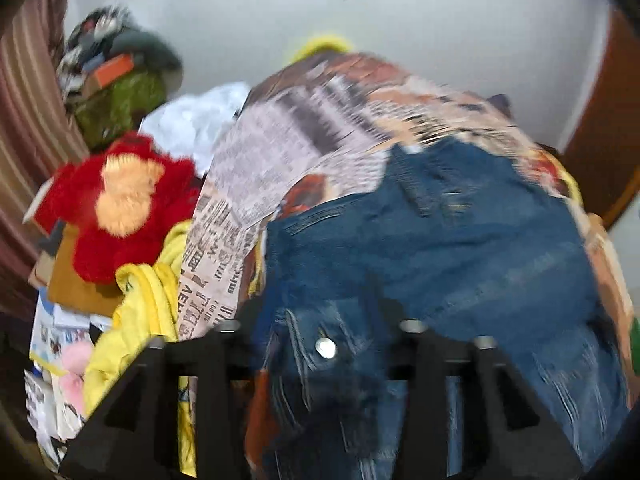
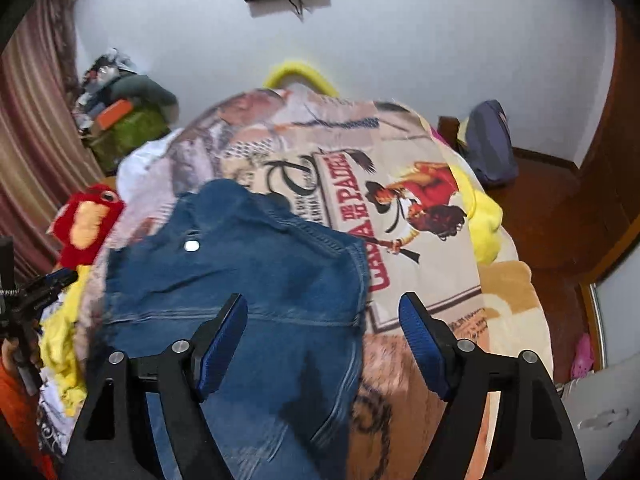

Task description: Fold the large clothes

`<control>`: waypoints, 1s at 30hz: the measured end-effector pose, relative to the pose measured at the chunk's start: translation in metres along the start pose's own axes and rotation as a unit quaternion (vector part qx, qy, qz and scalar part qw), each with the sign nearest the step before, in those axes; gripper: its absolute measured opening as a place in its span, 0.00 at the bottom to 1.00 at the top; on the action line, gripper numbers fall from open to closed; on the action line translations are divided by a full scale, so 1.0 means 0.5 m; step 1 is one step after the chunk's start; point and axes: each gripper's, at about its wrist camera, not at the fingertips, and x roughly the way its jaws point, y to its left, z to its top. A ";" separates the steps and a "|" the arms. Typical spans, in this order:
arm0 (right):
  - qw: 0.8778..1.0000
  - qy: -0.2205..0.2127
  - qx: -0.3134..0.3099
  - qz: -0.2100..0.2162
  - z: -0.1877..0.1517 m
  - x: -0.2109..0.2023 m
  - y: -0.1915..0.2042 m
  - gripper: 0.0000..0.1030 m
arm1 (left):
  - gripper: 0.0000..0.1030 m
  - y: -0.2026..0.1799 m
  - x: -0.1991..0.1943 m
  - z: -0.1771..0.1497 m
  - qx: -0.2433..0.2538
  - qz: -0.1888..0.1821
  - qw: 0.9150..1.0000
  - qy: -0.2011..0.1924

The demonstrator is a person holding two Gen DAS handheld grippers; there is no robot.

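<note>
The right hand-held gripper [image 2: 322, 344] stands wide at the lower centre of its own view, its blue ribbed pads [image 2: 222, 344] apart with nothing pressed between them. The left pad hangs over the denim, and the right one over the printed bedspread [image 2: 420, 216]. The left hand-held gripper [image 1: 320, 360] fills the bottom of its blurred view; its black fingers are spread and the cloth lies beyond them, not pinched, so I read it as open and empty too.

The task's thing is the blue denim garment [image 2: 240, 280], spread in a rumpled heap across the lower middle of both views on the bed. A metal button [image 2: 192, 245] shows near its upper left in the right view. A stitched seam [image 2: 320, 240] runs along its upper right edge.

Judging by the thick weave and double stitching, the denim will be fairly heavy and stiffish for cloth. It should hold a crease and drape slowly, it is not slippery, and nothing about it is fragile. The best holds look like the seamed edges and corners, one per gripper and well apart, where the layers are thick enough to bite. The button area is lumpy and best avoided.

At the left of the frames lie a red plush toy [image 2: 86, 222] and yellow cloth [image 1: 148, 300], clear of the denim.
</note>
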 end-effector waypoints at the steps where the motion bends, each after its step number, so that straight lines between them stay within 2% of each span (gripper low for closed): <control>1: 1.000 -0.005 -0.002 0.004 -0.008 -0.020 0.006 0.78 | 0.57 -0.006 -0.022 -0.007 0.007 -0.005 1.000 -0.010; 3: 1.000 -0.015 -0.011 0.008 -0.027 -0.056 0.018 0.80 | 0.60 -0.020 -0.083 -0.029 0.019 -0.016 0.999 -0.031; 7: 0.999 -0.017 -0.027 0.006 -0.090 -0.115 0.038 0.81 | 0.68 -0.025 -0.155 -0.077 0.014 -0.030 0.998 -0.044; 9: 0.999 -0.013 -0.032 0.007 -0.126 -0.134 0.045 0.81 | 0.74 -0.022 -0.175 -0.102 0.003 -0.035 0.998 -0.044; 12: 0.999 -0.005 -0.033 0.010 -0.184 -0.151 0.051 0.82 | 0.75 -0.010 -0.190 -0.150 -0.022 -0.037 0.998 -0.033; 18: 0.999 0.038 -0.015 0.027 -0.326 -0.148 0.061 0.82 | 0.75 0.013 -0.164 -0.270 -0.048 -0.017 0.998 0.022; 23: 0.997 0.079 -0.014 0.022 -0.400 -0.129 0.064 0.82 | 0.75 0.027 -0.129 -0.374 -0.070 -0.015 0.994 0.085; 27: 0.995 0.097 0.005 0.029 -0.435 -0.119 0.057 0.82 | 0.75 0.041 -0.106 -0.444 -0.099 -0.024 0.987 0.124; 30: 0.992 0.114 0.025 0.040 -0.454 -0.108 0.049 0.82 | 0.75 0.057 -0.087 -0.487 -0.135 -0.040 0.978 0.152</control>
